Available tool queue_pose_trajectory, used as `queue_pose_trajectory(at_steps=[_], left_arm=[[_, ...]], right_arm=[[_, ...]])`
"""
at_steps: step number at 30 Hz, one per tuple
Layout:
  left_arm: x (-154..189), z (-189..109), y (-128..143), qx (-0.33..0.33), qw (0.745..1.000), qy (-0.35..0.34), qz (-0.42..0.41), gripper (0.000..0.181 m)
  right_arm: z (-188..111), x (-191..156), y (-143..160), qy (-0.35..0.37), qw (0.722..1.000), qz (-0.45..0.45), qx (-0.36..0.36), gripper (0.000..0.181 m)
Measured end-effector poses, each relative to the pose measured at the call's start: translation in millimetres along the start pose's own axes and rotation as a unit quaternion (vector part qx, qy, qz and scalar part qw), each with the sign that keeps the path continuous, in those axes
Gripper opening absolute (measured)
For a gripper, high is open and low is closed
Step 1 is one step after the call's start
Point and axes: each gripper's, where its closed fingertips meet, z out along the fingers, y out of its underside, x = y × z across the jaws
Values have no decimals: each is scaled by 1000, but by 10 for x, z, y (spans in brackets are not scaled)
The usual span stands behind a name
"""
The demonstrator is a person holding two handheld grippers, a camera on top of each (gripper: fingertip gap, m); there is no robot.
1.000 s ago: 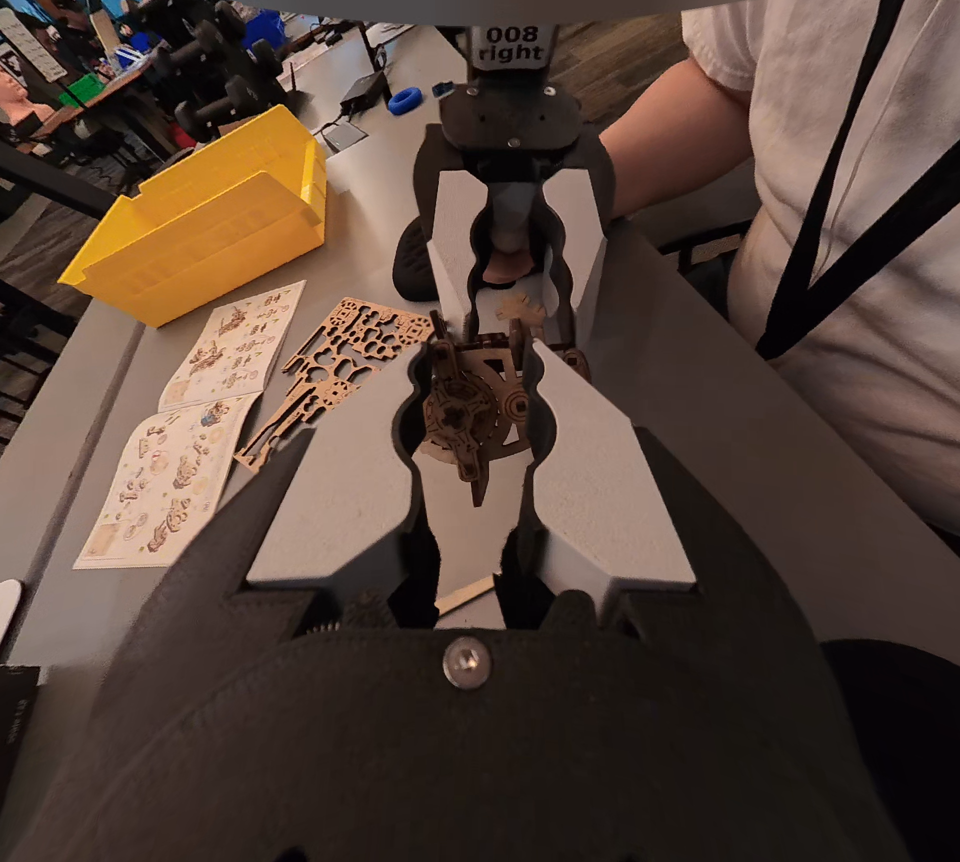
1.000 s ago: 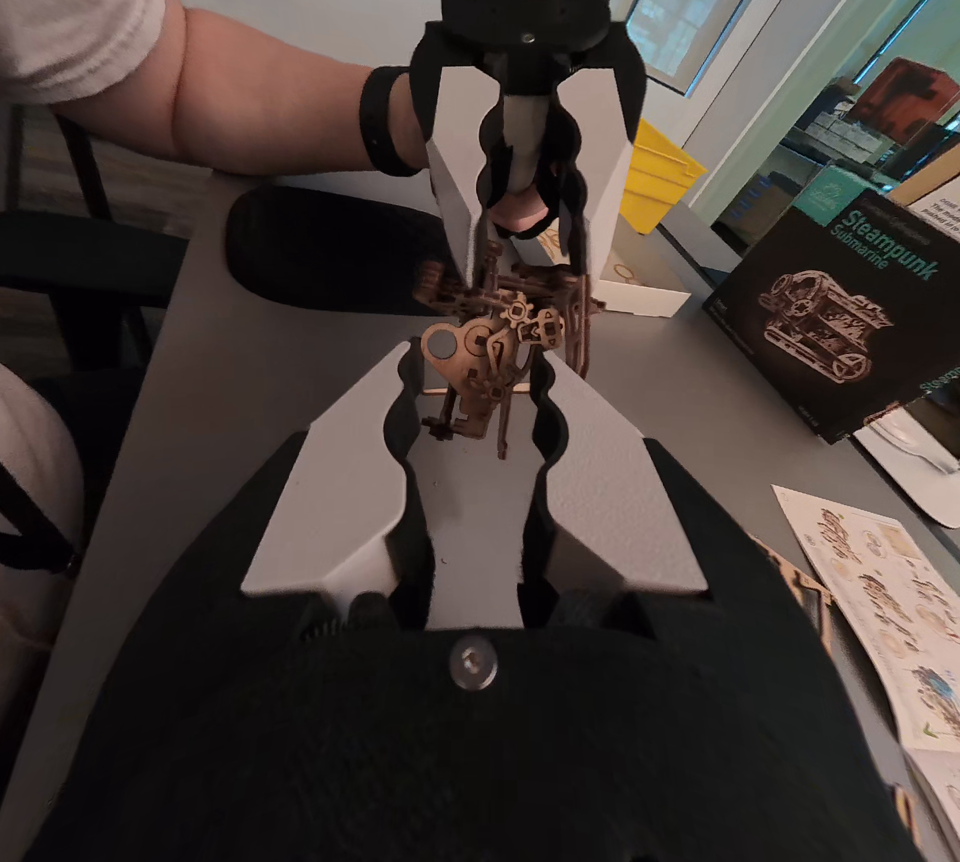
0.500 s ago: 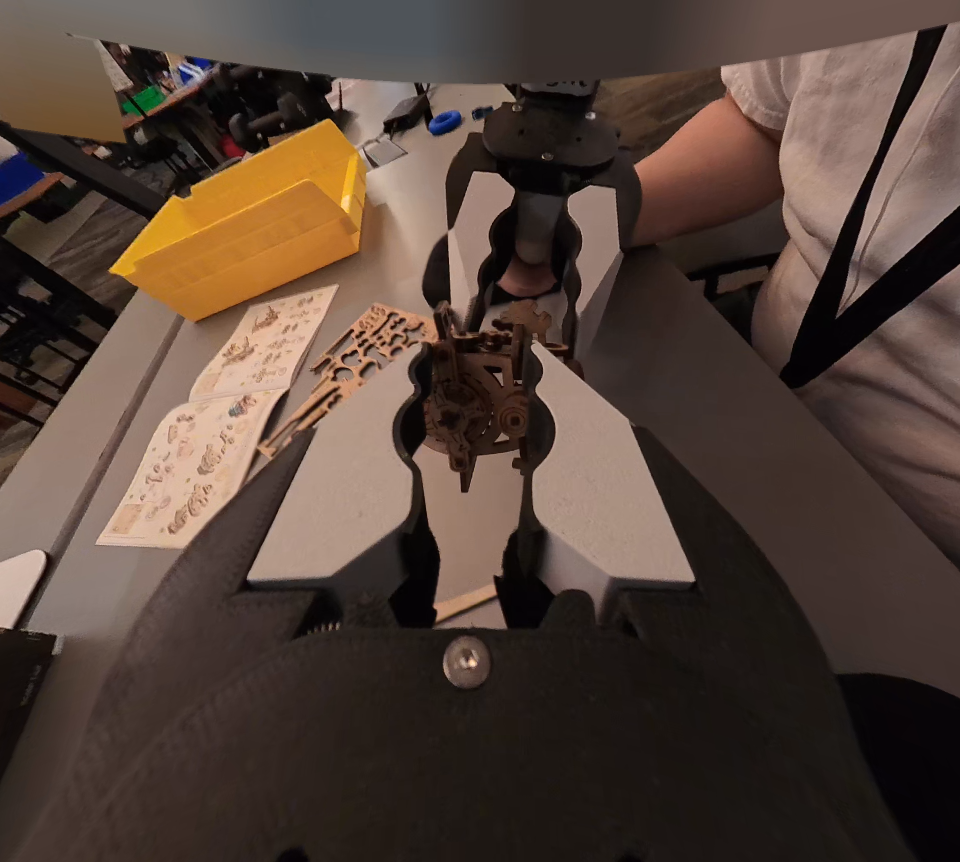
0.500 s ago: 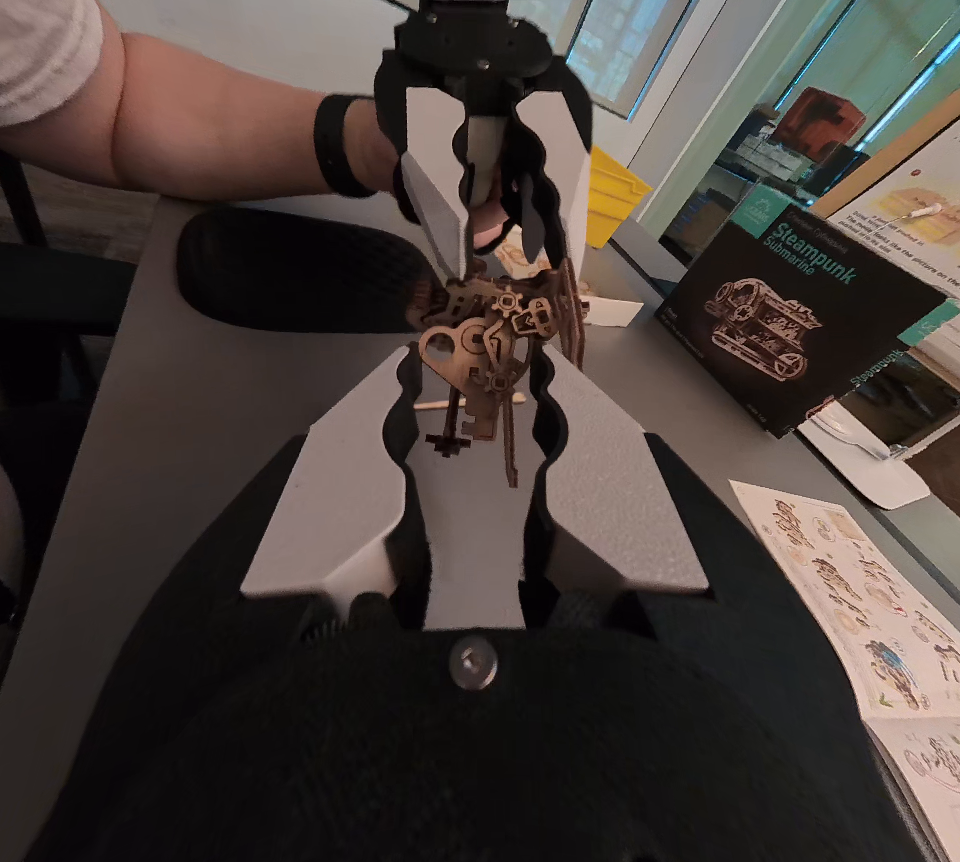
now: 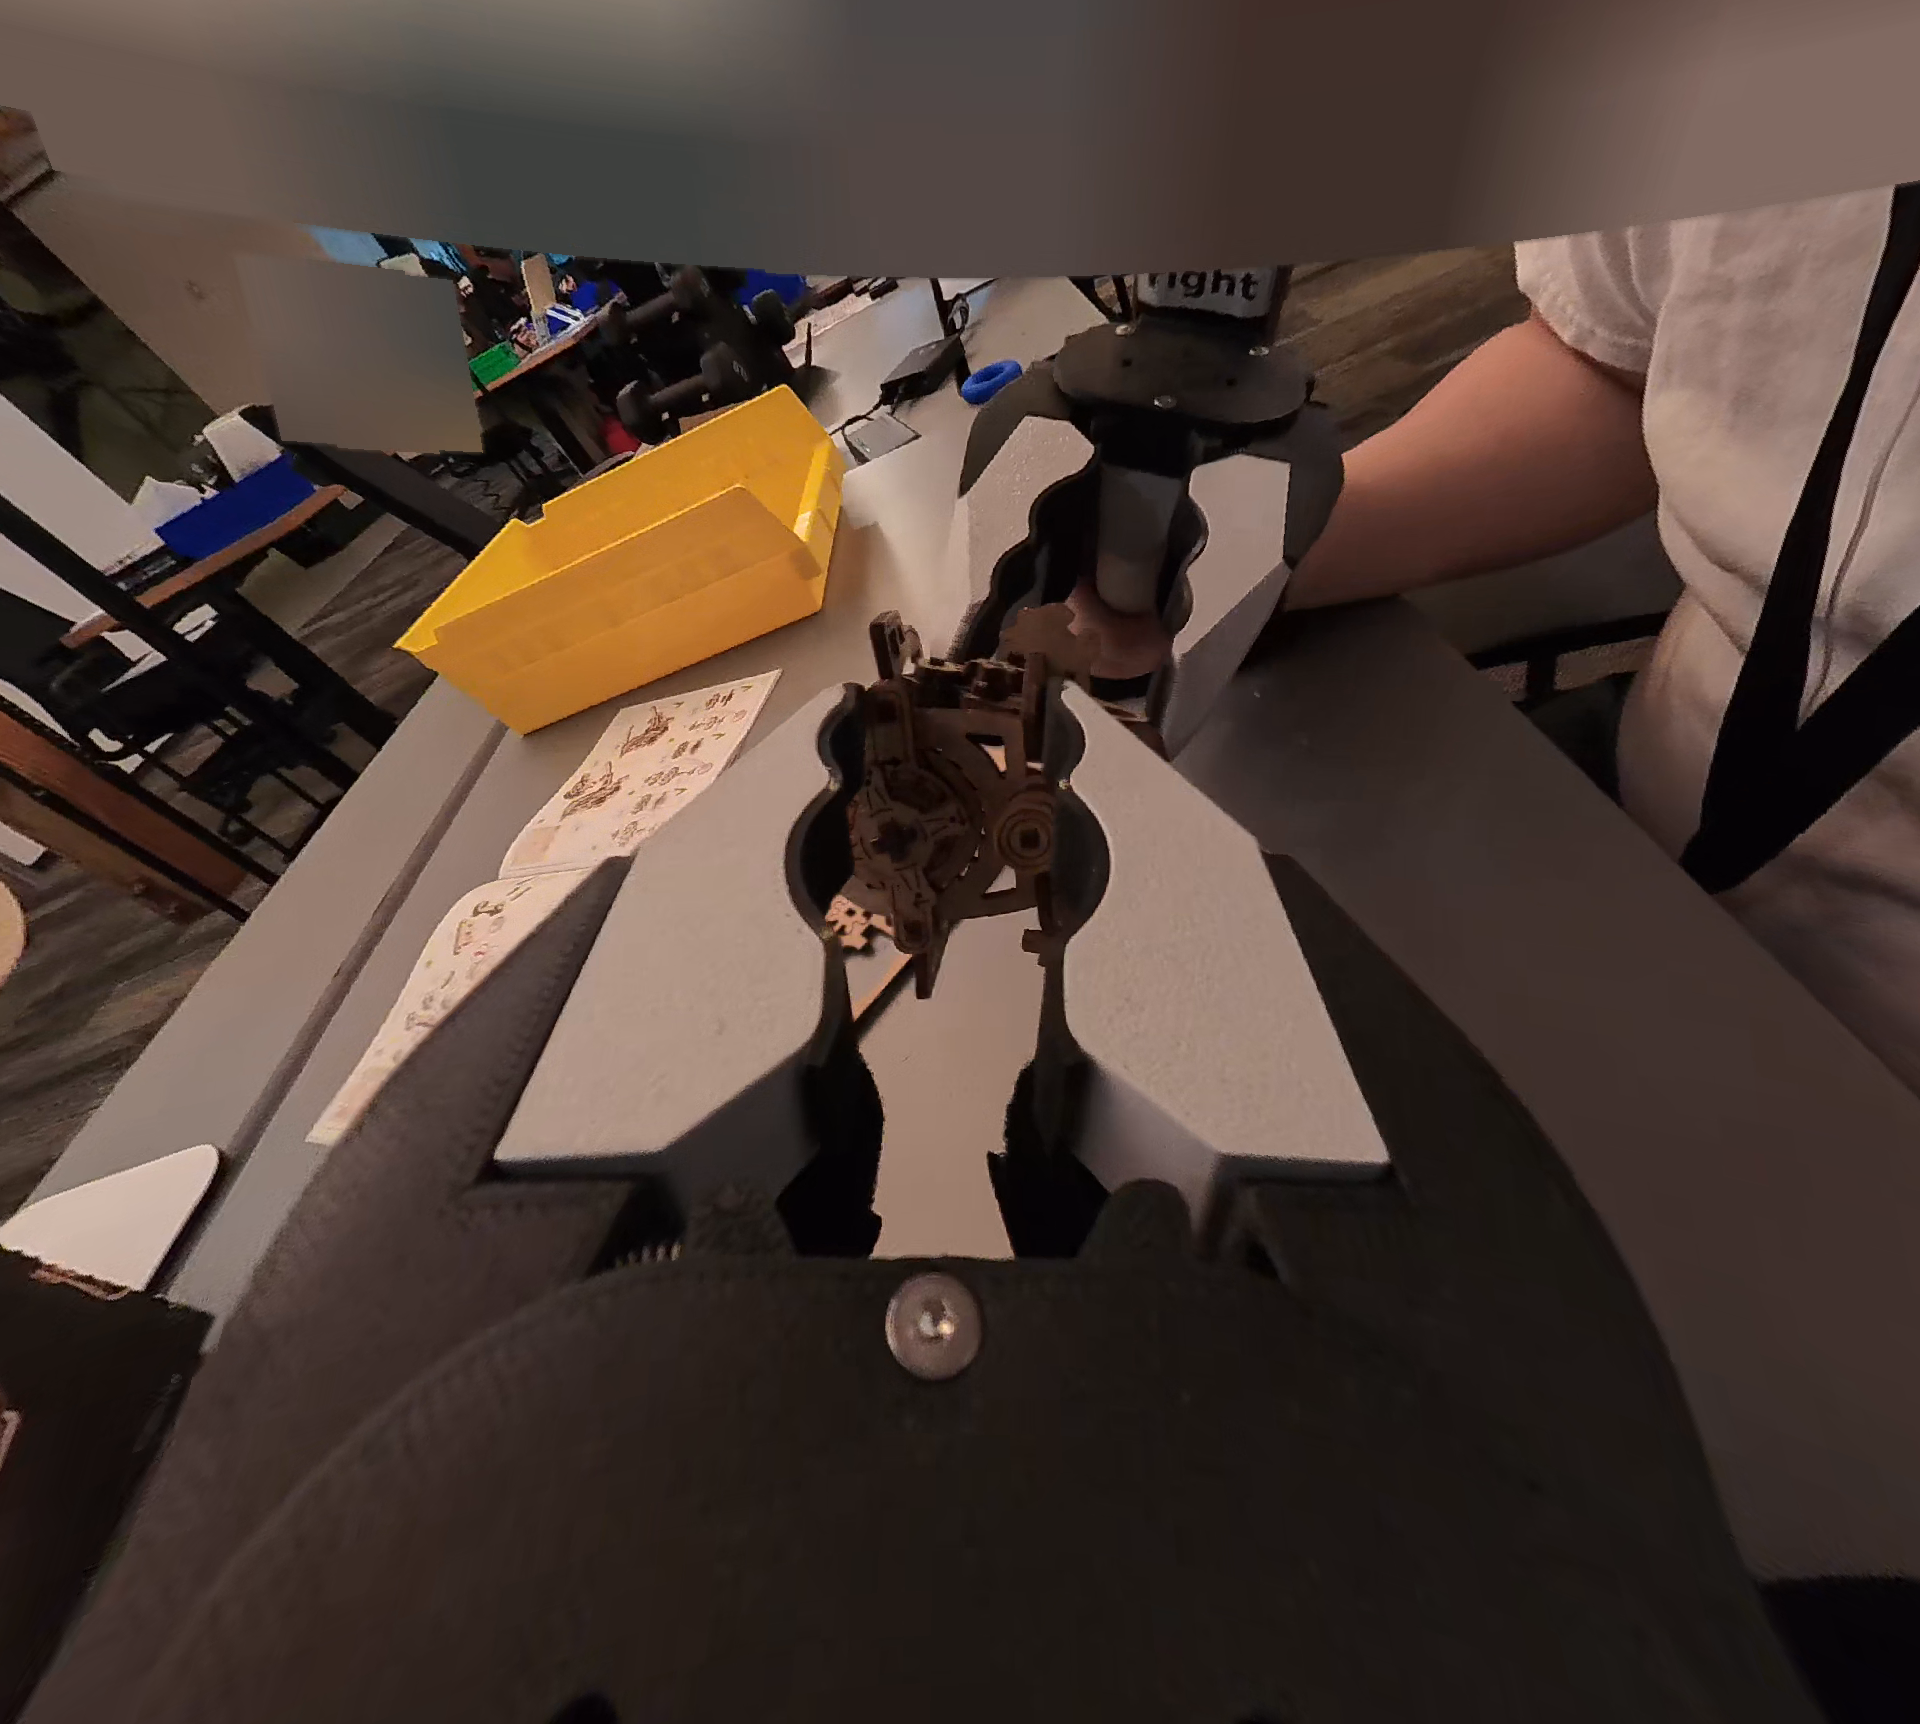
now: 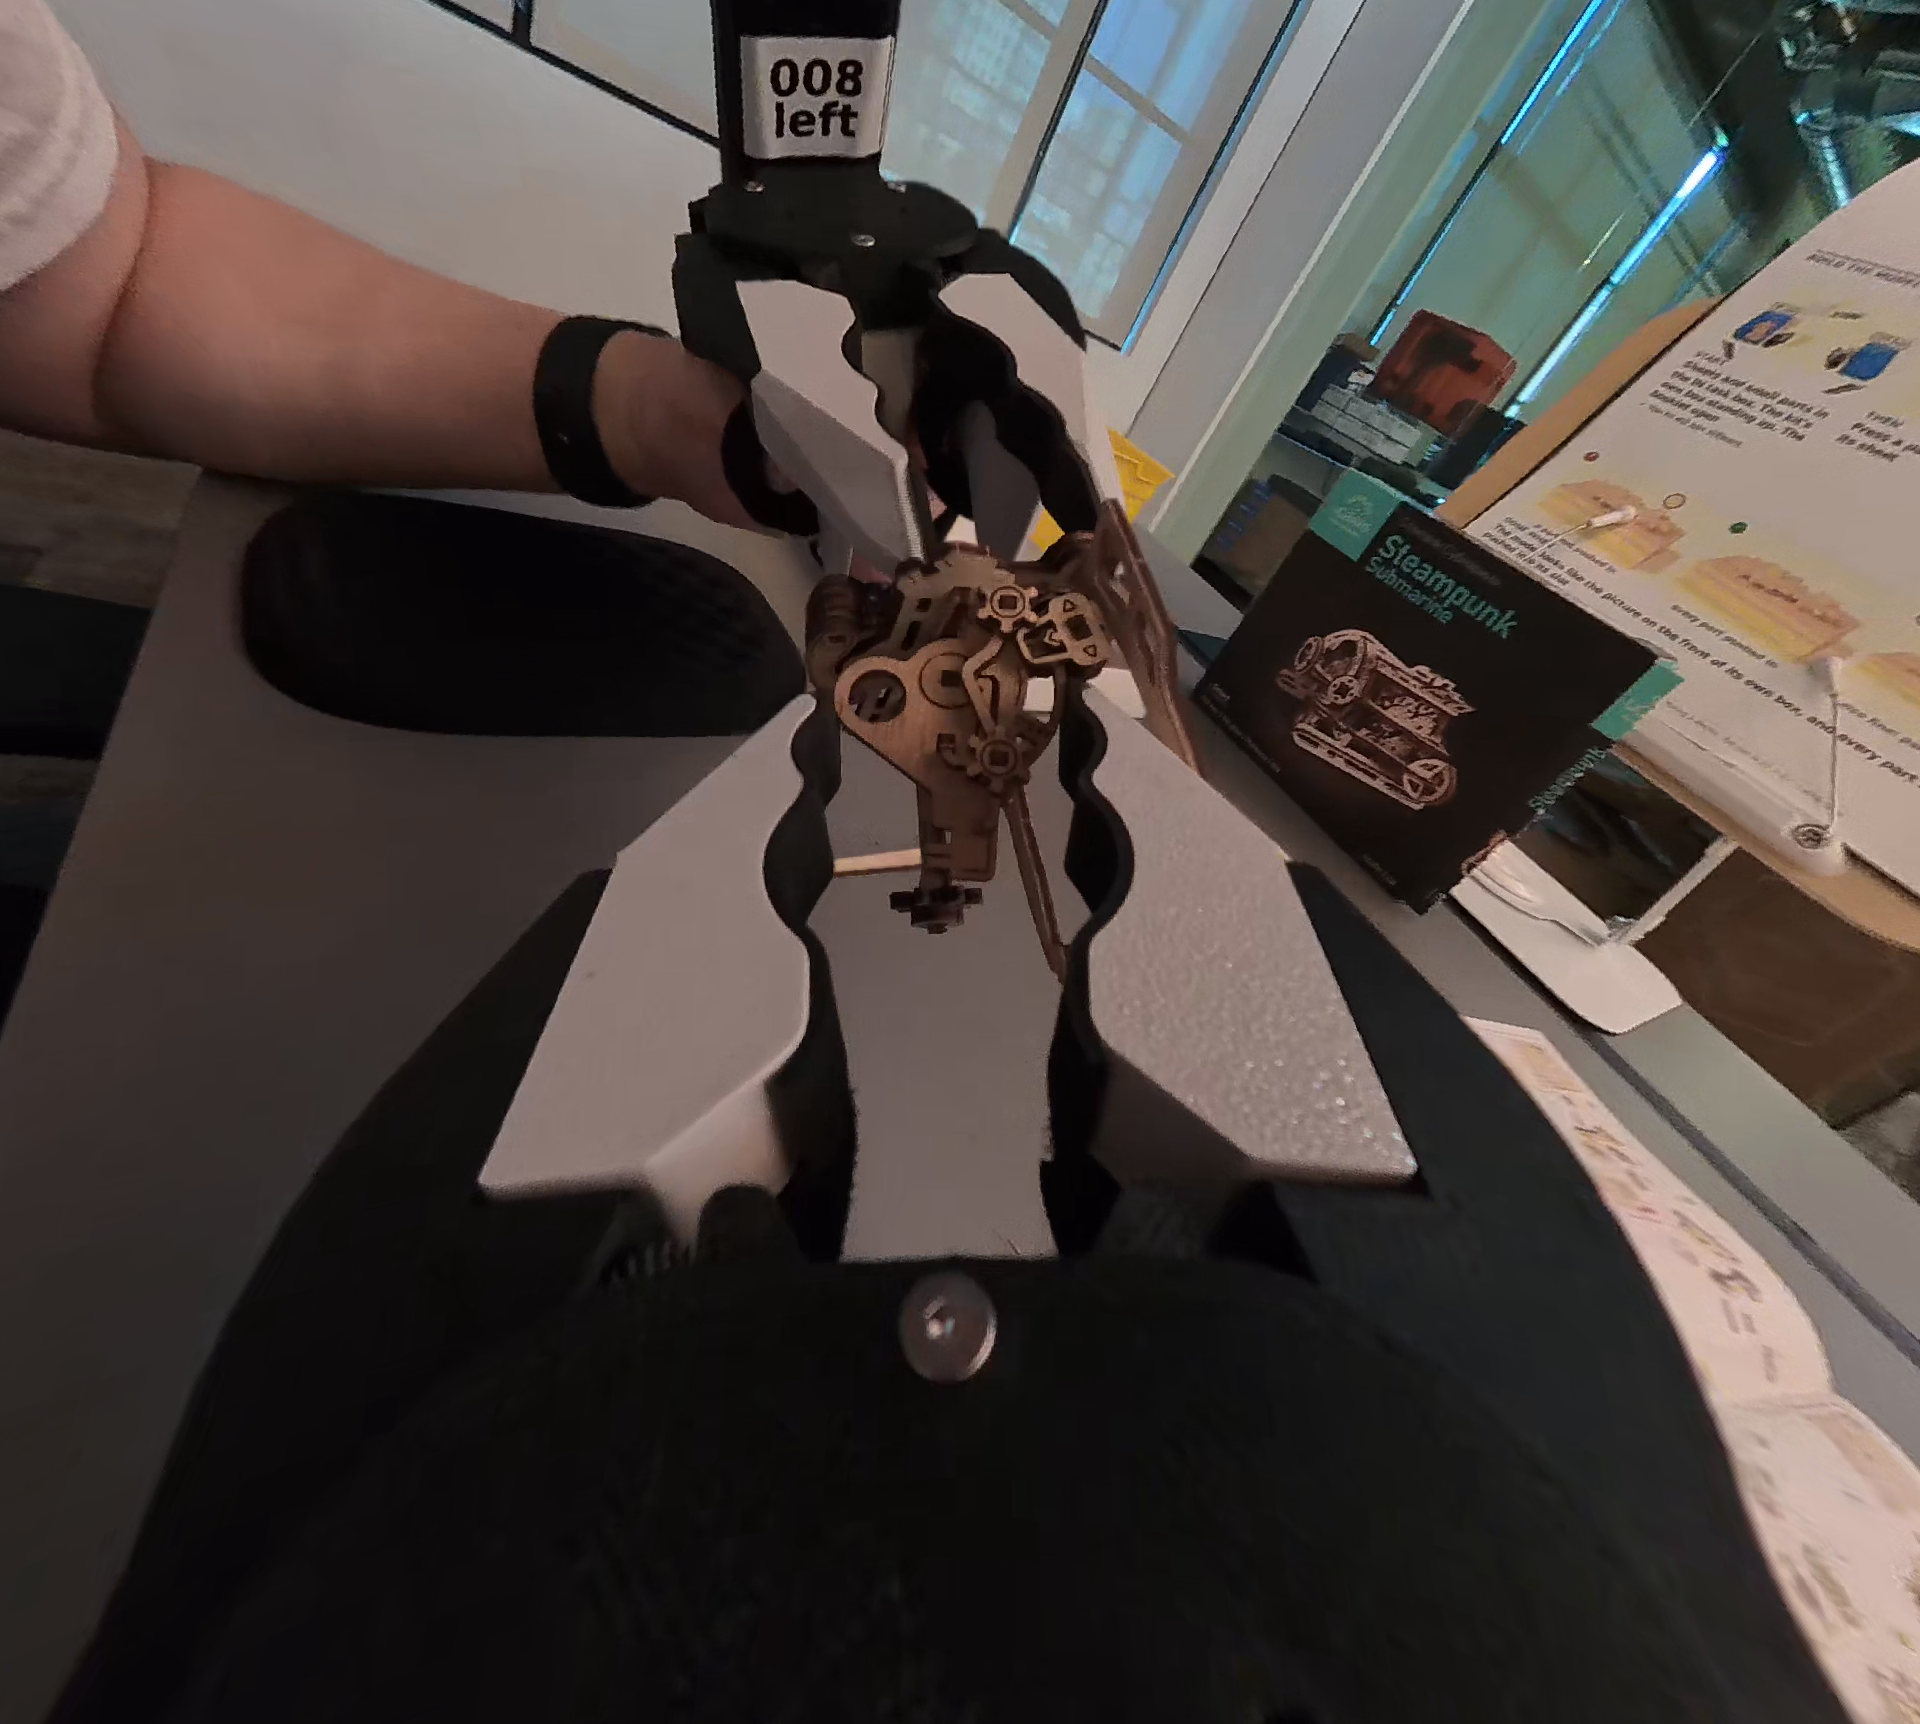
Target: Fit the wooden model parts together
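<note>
The brown wooden model (image 5: 940, 827), a part-built assembly of gears and plates, hangs in the air between both grippers. My left gripper (image 5: 948, 713) is shut on it, with its grey fingers on either side. My right gripper (image 6: 951, 724) is shut on the model (image 6: 961, 687) from the opposite side. In the right wrist view the left gripper (image 6: 896, 547) comes down from above onto the model's top. In the left wrist view the right gripper (image 5: 1091, 635) faces me behind the model. A thin wooden arm hangs below the model.
On the grey table (image 5: 1403, 895) are a yellow bin (image 5: 644, 573), an open instruction booklet (image 5: 649, 765) and a thin wooden stick (image 6: 873, 864). The black kit box (image 6: 1403, 698) and a poster board (image 6: 1714, 552) stand at the right. A black pad (image 6: 499, 614) lies far left. Left and right tips are no more than a few centimetres apart.
Both grippers have risen and tilted with the model held between them. The model now sits higher above the table and is turned slightly. The wooden parts sheet is now hidden behind my left finger.
</note>
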Motion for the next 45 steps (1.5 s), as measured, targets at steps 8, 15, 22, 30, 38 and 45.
queue_pose_trajectory(at_steps=[8,15,22,30,38,45], left_arm=[[19,19,-29,8,1000,13,-24,32],[46,34,-23,-4,1000,21,-20,32],[17,43,-18,-17,1000,8,-11,32],[36,46,6,-27,999,13,-11,32],[95,40,50,-40,999,35,-10,32],[137,33,16,-33,998,49,-11,32]], right_arm=[[-45,-19,-54,-27,999,30,17,41],[-70,-43,-57,-37,999,32,17,41],[-73,-20,-52,-26,999,37,16,40],[-69,-41,-24,-35,999,38,7,40],[-68,-99,12,-51,998,22,-5,40],[-80,-134,-18,-61,998,20,5,40]])
